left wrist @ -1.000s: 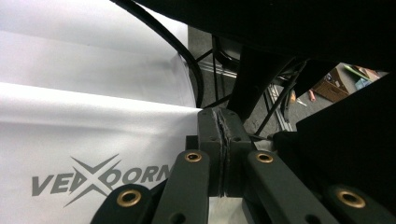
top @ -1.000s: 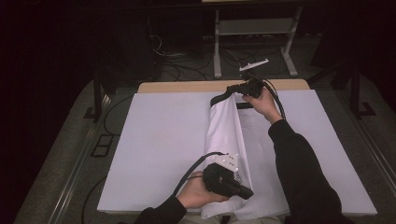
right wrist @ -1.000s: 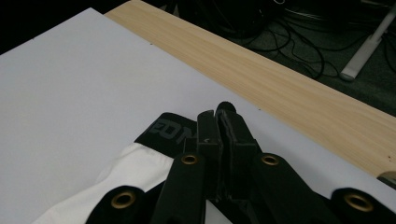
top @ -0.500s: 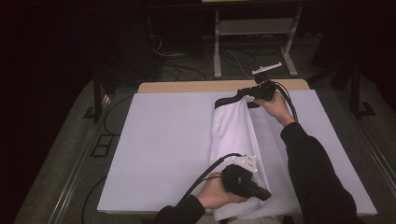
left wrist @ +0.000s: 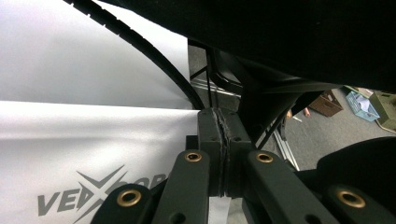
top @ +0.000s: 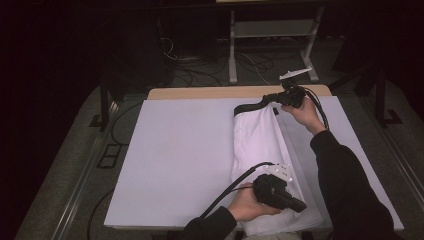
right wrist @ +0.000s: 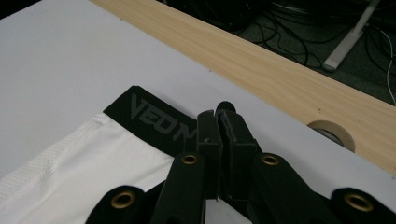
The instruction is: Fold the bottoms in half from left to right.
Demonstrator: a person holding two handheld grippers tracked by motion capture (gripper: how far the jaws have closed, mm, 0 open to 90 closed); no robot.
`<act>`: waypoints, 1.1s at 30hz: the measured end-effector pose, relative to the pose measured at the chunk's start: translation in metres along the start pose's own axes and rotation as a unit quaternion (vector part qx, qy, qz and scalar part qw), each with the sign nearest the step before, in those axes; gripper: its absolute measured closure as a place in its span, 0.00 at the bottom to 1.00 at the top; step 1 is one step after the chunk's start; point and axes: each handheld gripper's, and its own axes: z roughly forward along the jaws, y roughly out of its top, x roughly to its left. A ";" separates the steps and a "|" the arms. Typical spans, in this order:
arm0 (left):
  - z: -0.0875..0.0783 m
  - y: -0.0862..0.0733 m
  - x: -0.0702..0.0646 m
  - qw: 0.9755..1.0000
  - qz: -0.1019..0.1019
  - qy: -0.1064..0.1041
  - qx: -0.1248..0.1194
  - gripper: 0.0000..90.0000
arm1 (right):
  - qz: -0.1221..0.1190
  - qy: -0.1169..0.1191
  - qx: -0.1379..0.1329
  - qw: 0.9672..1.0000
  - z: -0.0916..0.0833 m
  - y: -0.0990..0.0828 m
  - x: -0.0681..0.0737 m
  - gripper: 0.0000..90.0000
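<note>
A white garment (top: 257, 140) with a black waistband (top: 250, 106) lies lengthwise on the white table cover (top: 185, 150). At the far end, my right gripper (top: 268, 97) is shut on the waistband. In the right gripper view the jaws (right wrist: 218, 121) pinch the lettered black band (right wrist: 154, 116) above the white cloth (right wrist: 93, 163). My left gripper (top: 299, 206) is at the near end, pointing right, shut on the garment's lower edge. In the left gripper view its jaws (left wrist: 223, 126) are pressed together, with white cloth (left wrist: 93, 140) bearing a grey logo beside them and a strip of it between them.
A wooden table edge (top: 210, 92) runs along the far side of the cover, with a round ring (right wrist: 334, 133) set by it. Cables (top: 200, 65) and a white stand (top: 270, 30) are on the floor beyond. Boxes (left wrist: 364, 102) sit on the floor.
Both grippers have moved to the right, carrying the garment's two ends with them. The garment now lies farther right on the cover.
</note>
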 end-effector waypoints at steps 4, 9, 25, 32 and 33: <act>0.009 0.000 0.004 1.000 -0.007 -0.003 0.006 0.98 | -0.001 0.001 0.006 1.000 0.000 -0.004 -0.004 0.94; 0.019 0.000 0.009 1.000 -0.018 -0.005 0.009 0.98 | -0.002 0.000 0.016 1.000 0.002 -0.009 -0.010 0.94; 0.042 0.003 0.020 0.999 -0.036 -0.007 0.009 0.98 | 0.003 -0.004 0.029 1.000 0.005 -0.022 -0.024 0.94; 0.049 0.001 0.022 0.999 -0.044 -0.011 0.013 0.98 | 0.003 -0.002 0.028 1.000 0.006 -0.027 -0.025 0.94; 0.051 0.000 0.022 0.999 -0.045 -0.012 0.016 0.97 | 0.003 -0.002 0.027 1.000 0.006 -0.028 -0.026 0.94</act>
